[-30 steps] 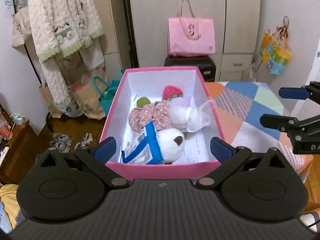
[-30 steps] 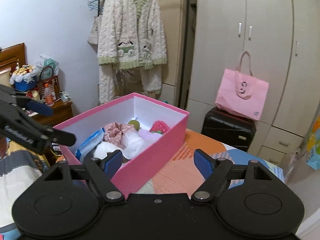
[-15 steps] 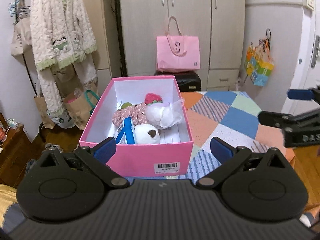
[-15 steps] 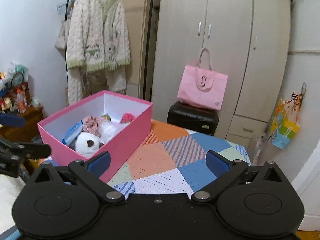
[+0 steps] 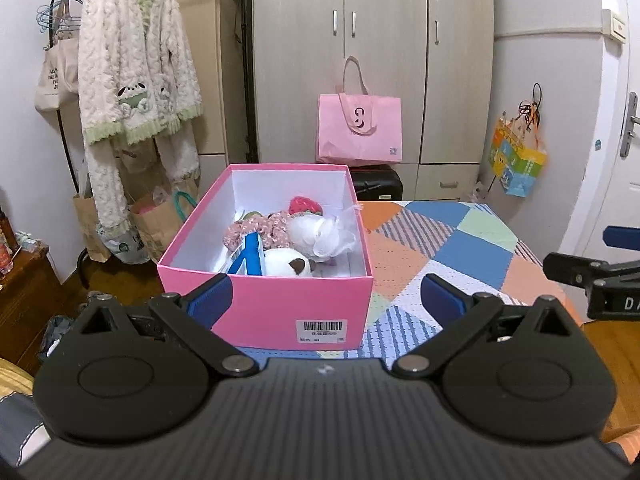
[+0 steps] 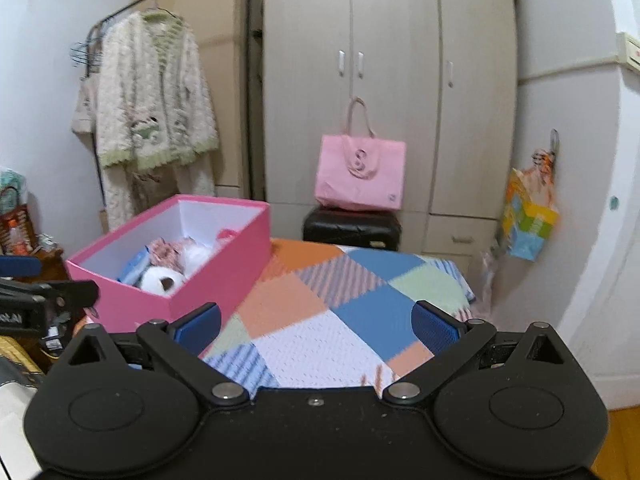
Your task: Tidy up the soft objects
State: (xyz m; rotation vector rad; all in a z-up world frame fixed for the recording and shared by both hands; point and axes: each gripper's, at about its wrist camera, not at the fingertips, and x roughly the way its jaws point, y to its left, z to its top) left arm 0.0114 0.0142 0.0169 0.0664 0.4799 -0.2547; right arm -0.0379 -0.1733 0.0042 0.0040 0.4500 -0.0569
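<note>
Pink shoebox [image 5: 276, 308]: sat at twelve o'clock of my left gripper [image 5: 326, 296], long axis running away, soft toys inside.
Left gripper: jaws spread, empty, nearer.
Right gripper [image 6: 316, 326]: jaws spread, empty; I saw the box at ten o'clock.

The right gripper [image 6: 316, 322] hangs with jaws wide apart over the patchwork cloth [image 6: 340, 308], pink box [image 6: 224, 276] leftward
</note>
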